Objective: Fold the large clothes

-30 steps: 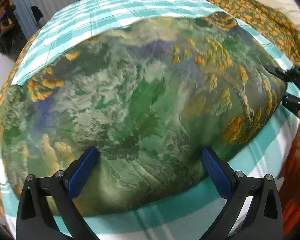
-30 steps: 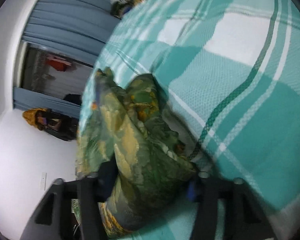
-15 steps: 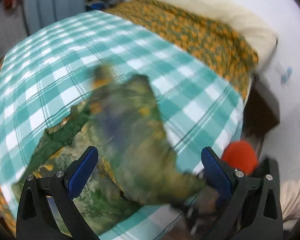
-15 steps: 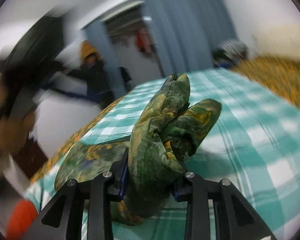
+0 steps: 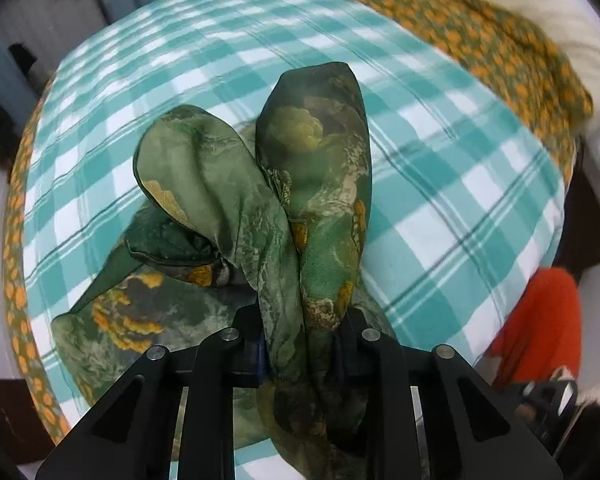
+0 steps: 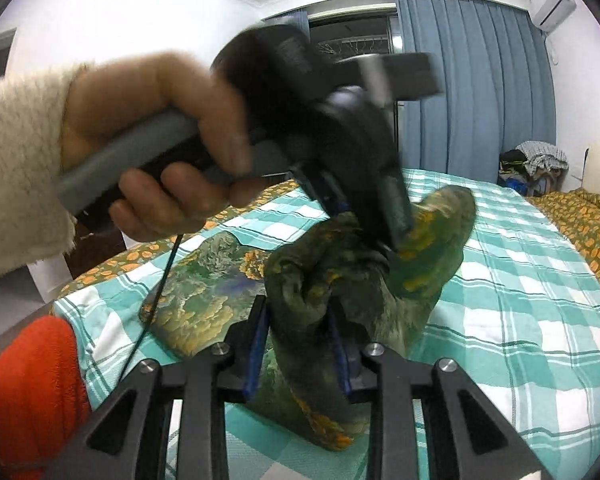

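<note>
1. A bedroom is shown: a bed [image 5: 480, 184] under a teal-and-white checked cover, blue curtains [image 6: 472, 92] behind, an orange-patterned quilt [image 5: 512, 60] toward the pillow end.
2. In the left wrist view, the left gripper [image 5: 300, 344] is seen with its jaws pressed together on a bunch of the green printed garment [image 5: 312, 184], which balloons up in two lobes just beyond them.
3. In the right wrist view, the right gripper [image 6: 296, 344] is likewise seen pinching a gathered wad of the same garment between its blue pads [image 6: 256, 344].
4. Further out, the rest of the cloth is seen trailing down onto the bed, part of it lying flat on the cover.
5. The left hand [image 6: 168, 152], in a cream sleeve, is caught blurred in the right view, close above the right gripper.
6. The step in hand is judged to be a lift-and-carry of one edge for a fold.
7. Next, both held corners would need to be carried across and laid evenly on the flat part before release.
</note>
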Demonstrator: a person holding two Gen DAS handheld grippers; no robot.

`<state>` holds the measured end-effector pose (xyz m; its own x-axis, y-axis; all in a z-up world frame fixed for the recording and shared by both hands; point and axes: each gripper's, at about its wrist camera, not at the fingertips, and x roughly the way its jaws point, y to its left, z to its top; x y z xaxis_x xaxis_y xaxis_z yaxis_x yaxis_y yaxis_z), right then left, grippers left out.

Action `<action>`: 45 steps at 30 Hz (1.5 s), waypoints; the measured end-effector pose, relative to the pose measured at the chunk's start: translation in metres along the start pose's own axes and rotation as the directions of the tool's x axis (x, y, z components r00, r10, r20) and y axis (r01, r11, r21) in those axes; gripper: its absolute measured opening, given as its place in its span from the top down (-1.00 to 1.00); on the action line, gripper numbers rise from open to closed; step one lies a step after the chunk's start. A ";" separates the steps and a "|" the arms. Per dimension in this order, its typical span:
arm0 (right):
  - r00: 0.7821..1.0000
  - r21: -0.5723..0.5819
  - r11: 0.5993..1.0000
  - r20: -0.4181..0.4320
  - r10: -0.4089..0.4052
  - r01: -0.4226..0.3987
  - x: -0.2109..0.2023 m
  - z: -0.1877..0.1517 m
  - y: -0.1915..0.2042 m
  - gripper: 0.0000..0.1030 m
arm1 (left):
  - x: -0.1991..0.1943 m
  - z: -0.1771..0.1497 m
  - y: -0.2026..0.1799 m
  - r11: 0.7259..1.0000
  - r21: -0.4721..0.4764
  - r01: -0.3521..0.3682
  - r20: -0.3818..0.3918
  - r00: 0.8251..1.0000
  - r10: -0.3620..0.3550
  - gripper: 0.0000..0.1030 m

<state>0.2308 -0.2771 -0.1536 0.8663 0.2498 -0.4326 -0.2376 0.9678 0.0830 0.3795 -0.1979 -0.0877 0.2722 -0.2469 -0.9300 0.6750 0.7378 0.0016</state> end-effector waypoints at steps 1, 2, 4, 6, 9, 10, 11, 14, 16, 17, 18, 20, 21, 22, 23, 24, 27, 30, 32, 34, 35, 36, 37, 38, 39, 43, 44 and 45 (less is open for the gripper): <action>1.000 0.005 1.000 -0.005 0.005 -0.005 -0.003 0.001 0.001 0.28 | -0.006 -0.004 0.013 1.000 -0.013 0.001 0.014 1.000 -0.001 0.55; 1.000 0.019 1.000 -0.008 0.013 -0.013 -0.008 0.002 -0.003 0.09 | -0.015 -0.011 0.030 1.000 -0.030 -0.003 0.029 1.000 0.003 0.55; 1.000 0.053 0.998 -0.007 0.015 -0.015 -0.014 0.004 -0.008 0.03 | -0.023 -0.020 0.058 0.998 -0.057 -0.007 0.052 0.999 0.010 0.55; 0.999 0.105 0.994 -0.037 0.007 -0.003 -0.011 0.006 -0.019 0.03 | -0.032 -0.037 0.089 0.995 -0.102 -0.018 0.067 0.997 0.025 0.55; 0.995 0.164 0.986 -0.098 0.001 0.016 0.009 0.010 -0.033 0.03 | -0.039 -0.072 0.144 0.979 -0.204 -0.015 0.080 0.996 0.032 0.54; 0.993 0.176 0.984 -0.115 0.010 0.011 0.017 0.012 -0.034 0.03 | -0.038 -0.083 0.157 0.973 -0.231 -0.011 0.080 0.996 0.030 0.54; 0.991 0.185 0.983 -0.132 0.019 0.006 0.024 0.016 -0.035 0.03 | -0.035 -0.098 0.173 0.964 -0.264 -0.004 0.079 0.997 0.026 0.54; 0.980 0.161 0.987 -0.192 0.052 -0.021 0.062 0.027 -0.022 0.03 | -0.027 -0.135 0.208 0.940 -0.341 0.016 0.083 0.996 0.014 0.54; 0.971 0.137 0.989 -0.226 0.077 -0.047 0.084 0.033 -0.009 0.03 | -0.021 -0.156 0.227 0.923 -0.384 0.026 0.090 0.996 0.009 0.54; 0.963 0.123 0.990 -0.252 0.095 -0.066 0.099 0.035 0.001 0.04 | -0.019 -0.166 0.237 0.914 -0.405 0.032 0.093 0.996 0.006 0.54; 0.957 0.106 0.991 -0.272 0.103 -0.076 0.110 0.035 0.010 0.03 | -0.015 -0.177 0.247 0.903 -0.428 0.039 0.096 0.995 0.002 0.54; 0.943 0.066 0.993 -0.312 0.113 -0.097 0.130 0.034 0.027 0.04 | -0.006 -0.200 0.268 0.877 -0.477 0.052 0.102 0.995 -0.004 0.54; 0.934 0.043 0.993 -0.337 0.119 -0.111 0.141 0.031 0.039 0.04 | -0.002 -0.209 0.276 0.867 -0.495 0.055 0.103 0.995 -0.004 0.53; 0.927 0.034 0.992 -0.353 0.126 -0.122 0.150 0.028 0.047 0.04 | 0.004 -0.215 0.281 0.857 -0.511 0.060 0.104 0.995 -0.008 0.52; 0.920 0.031 0.991 -0.370 0.130 -0.128 0.157 0.025 0.052 0.04 | 0.012 -0.224 0.289 0.841 -0.536 0.073 0.105 0.994 -0.019 0.51; 0.904 0.035 0.990 -0.405 0.138 -0.136 0.168 0.020 0.060 0.04 | 0.019 -0.231 0.295 0.826 -0.556 0.089 0.107 0.994 -0.035 0.49; 0.862 0.044 0.991 -0.488 0.134 -0.129 0.194 -0.001 0.068 0.04 | 0.044 -0.247 0.305 0.795 -0.592 0.134 0.118 0.990 -0.078 0.39; 0.841 0.057 0.991 -0.525 0.133 -0.121 0.205 -0.017 0.067 0.04 | 0.061 -0.255 0.305 0.786 -0.600 0.148 0.131 0.988 -0.086 0.30; 0.833 0.081 0.990 -0.535 0.141 -0.116 0.209 -0.023 0.064 0.04 | 0.069 -0.259 0.303 0.783 -0.606 0.143 0.135 0.988 -0.076 0.28; 0.828 0.085 0.990 -0.543 0.139 -0.110 0.211 -0.025 0.066 0.04 | 0.074 -0.261 0.303 0.778 -0.612 0.140 0.134 0.988 -0.072 0.27; 0.825 0.079 0.991 -0.550 0.130 -0.104 0.213 -0.026 0.067 0.04 | 0.075 -0.261 0.303 0.777 -0.614 0.141 0.135 0.988 -0.073 0.27; 0.823 0.069 0.992 -0.555 0.123 -0.101 0.213 -0.025 0.069 0.04 | 0.075 -0.261 0.303 0.777 -0.613 0.142 0.134 0.988 -0.074 0.27; 0.819 0.061 0.993 -0.561 0.118 -0.101 0.213 -0.024 0.071 0.04 | 0.074 -0.262 0.302 0.778 -0.613 0.141 0.134 0.988 -0.074 0.27; 0.812 0.054 0.993 -0.572 0.115 -0.103 0.213 -0.021 0.072 0.03 | 0.074 -0.262 0.302 0.777 -0.614 0.141 0.133 0.988 -0.075 0.27; 0.805 0.046 0.993 -0.583 0.113 -0.106 0.212 -0.013 0.074 0.03 | 0.074 -0.264 0.301 0.773 -0.619 0.138 0.130 0.989 -0.073 0.27; 0.817 0.033 0.992 -0.565 0.118 -0.120 0.208 0.029 0.079 0.03 | 0.075 -0.270 0.298 0.746 -0.646 0.158 0.142 0.986 -0.087 0.26; 0.829 0.031 0.992 -0.547 0.118 -0.121 0.212 0.045 0.081 0.03 | 0.075 -0.270 0.297 0.743 -0.649 0.162 0.145 0.986 -0.088 0.25; 0.833 0.032 0.992 -0.540 0.119 -0.121 0.216 0.053 0.081 0.03 | 0.075 -0.271 0.297 0.743 -0.650 0.162 0.145 0.985 -0.088 0.25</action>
<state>0.4221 -0.1433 -0.1927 0.4561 0.3071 -0.8353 -0.3268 0.9308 0.1638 0.4147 0.1727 -0.2565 0.3085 -0.3994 -0.8633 0.0998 0.9161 -0.3882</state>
